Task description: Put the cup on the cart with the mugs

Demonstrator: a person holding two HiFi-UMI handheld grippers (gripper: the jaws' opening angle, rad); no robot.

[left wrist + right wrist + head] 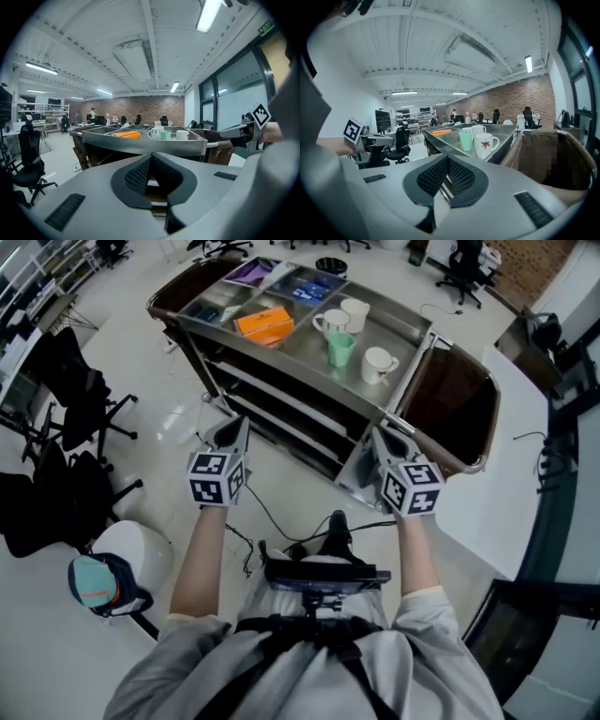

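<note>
A: Well, head view: green cup (340, 349) stands upright on the cart (291, 351) among the mugs (378, 364), well apart from both hands.
B: Nearer hand?
A: Probably the right gripper (382, 439); the left gripper (234, 430) is further off.
B: Left gripper view?
A: Fingers clenched, empty; cup (165, 135) ahead, slightly right.
B: Right gripper view?
A: Fingers clenched, empty, roughly level; cup (465, 139) ahead, just left of the nearest mug.
</note>
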